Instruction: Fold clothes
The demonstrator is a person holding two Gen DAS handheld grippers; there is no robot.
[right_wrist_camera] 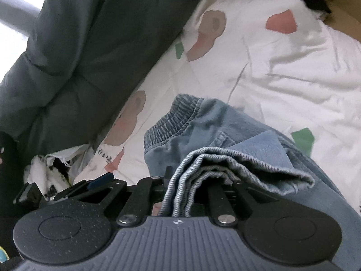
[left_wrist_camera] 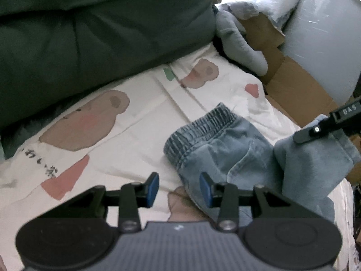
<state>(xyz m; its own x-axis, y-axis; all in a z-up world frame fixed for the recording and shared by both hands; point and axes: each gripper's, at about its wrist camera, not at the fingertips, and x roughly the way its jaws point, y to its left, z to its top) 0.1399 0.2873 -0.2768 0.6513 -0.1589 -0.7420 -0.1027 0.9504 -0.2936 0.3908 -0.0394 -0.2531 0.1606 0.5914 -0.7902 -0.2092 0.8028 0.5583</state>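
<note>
Light blue jeans (left_wrist_camera: 225, 149) lie on the bear-print bed sheet (left_wrist_camera: 101, 135), with the elastic waistband (left_wrist_camera: 198, 126) towards the dark quilt. My left gripper (left_wrist_camera: 179, 189) hovers open over the sheet; the near side edge of the jeans runs past its right blue pad (left_wrist_camera: 206, 190) without being pinched. My right gripper (left_wrist_camera: 309, 133) comes in from the right, shut on the bunched leg ends. In the right wrist view those hems (right_wrist_camera: 237, 164) drape over my right gripper (right_wrist_camera: 187, 180) and hide its pads, above the rest of the jeans (right_wrist_camera: 180, 140).
A dark green quilt (left_wrist_camera: 90, 33) banks up along the far left of the sheet. A grey plush toy (left_wrist_camera: 239, 43), an open cardboard box (left_wrist_camera: 293, 85) and a white wrapped roll (left_wrist_camera: 322, 45) crowd the right. A black-and-white cloth (right_wrist_camera: 45, 174) lies near the quilt.
</note>
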